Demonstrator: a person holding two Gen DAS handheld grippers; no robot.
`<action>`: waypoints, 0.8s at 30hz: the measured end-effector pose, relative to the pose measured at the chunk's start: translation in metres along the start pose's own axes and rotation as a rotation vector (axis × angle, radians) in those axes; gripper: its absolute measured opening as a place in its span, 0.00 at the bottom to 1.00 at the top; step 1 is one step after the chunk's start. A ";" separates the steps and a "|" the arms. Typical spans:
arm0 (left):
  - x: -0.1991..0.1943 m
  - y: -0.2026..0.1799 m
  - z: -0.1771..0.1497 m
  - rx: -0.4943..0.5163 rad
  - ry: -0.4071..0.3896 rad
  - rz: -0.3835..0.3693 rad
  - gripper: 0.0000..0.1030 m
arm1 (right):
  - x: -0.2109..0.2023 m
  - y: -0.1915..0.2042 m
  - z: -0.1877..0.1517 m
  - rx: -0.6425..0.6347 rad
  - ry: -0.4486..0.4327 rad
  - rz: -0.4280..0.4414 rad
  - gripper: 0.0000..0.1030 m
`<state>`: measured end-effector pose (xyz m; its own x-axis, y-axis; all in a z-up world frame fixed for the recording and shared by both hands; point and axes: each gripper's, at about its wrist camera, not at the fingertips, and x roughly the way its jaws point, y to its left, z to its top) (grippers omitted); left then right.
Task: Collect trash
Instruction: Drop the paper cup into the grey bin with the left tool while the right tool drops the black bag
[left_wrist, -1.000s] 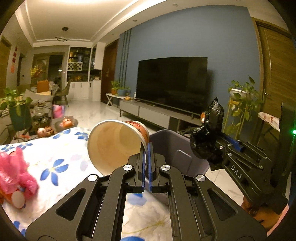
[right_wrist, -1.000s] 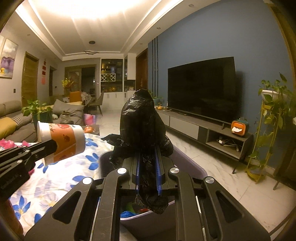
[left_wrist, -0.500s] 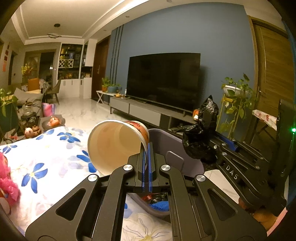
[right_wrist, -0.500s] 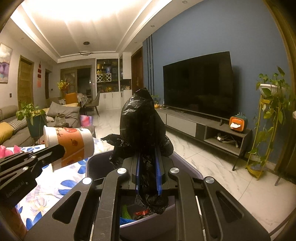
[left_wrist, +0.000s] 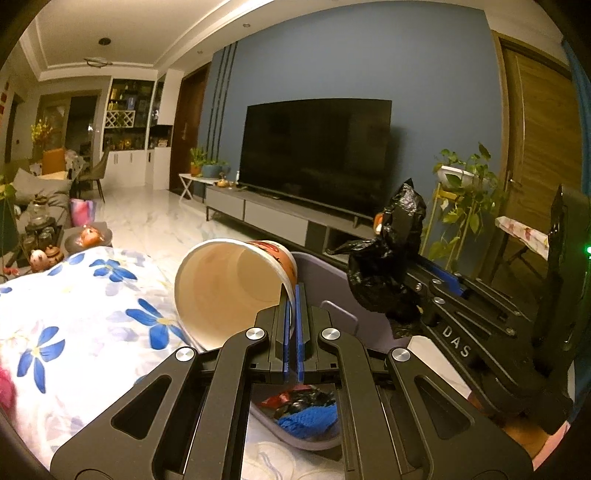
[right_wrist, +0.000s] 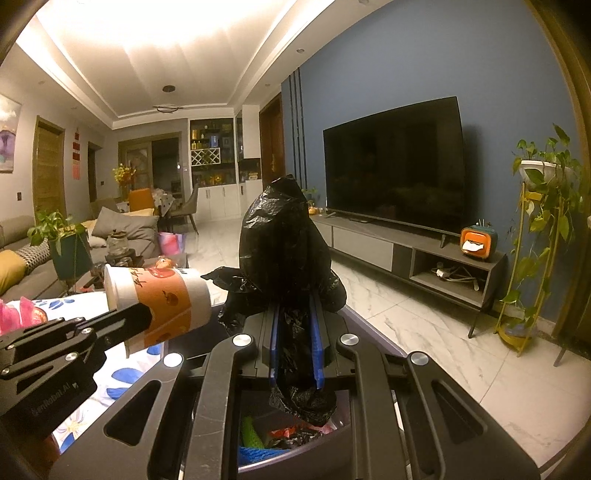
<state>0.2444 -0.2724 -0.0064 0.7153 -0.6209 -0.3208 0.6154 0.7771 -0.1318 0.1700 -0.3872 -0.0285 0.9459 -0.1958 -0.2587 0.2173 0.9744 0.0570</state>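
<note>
- Left wrist view: the left gripper (left_wrist: 291, 321) is clamped on the rim wall of the paper cup (left_wrist: 236, 288); over the last second the flowered tablecloth (left_wrist: 74, 314) has slid away to the left and the grey bin (left_wrist: 325, 280) has come in under the jaws, its contents now showing below the fingers; I judge the cup is nearly over the bin and close to being dropped.
- Right wrist view: the right gripper (right_wrist: 295, 328) is closed on the crumpled black plastic bag (right_wrist: 284, 251), which bulges above and hangs below the jaws; the bin (right_wrist: 295, 454) sits more squarely beneath it than a second ago, with red, green and blue scraps visible inside; the bag looks ready for release too.
- Paper cup: it lies on its side in mid-air, held just beside the black bag and apart from it; in the right wrist view (right_wrist: 159, 295) its long axis runs roughly level, left to right; the open mouth faces back toward the left camera and to that gripper's left, and the base points toward the bin and the right gripper.
- Black bag: its long axis stands roughly upright, the peaked end up; a loose flap trails to the left.
</note>
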 end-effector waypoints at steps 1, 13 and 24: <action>0.002 -0.001 0.000 -0.002 0.001 -0.004 0.02 | 0.001 -0.001 0.000 0.003 0.003 0.002 0.15; 0.023 0.003 -0.006 -0.038 0.039 -0.020 0.02 | 0.011 -0.007 0.002 0.019 0.026 0.011 0.18; 0.022 0.016 -0.017 -0.062 0.066 0.007 0.61 | 0.010 -0.012 0.007 0.062 0.029 0.010 0.51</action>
<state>0.2637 -0.2718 -0.0315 0.6949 -0.6085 -0.3831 0.5872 0.7877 -0.1862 0.1785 -0.4020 -0.0252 0.9408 -0.1821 -0.2857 0.2235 0.9674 0.1191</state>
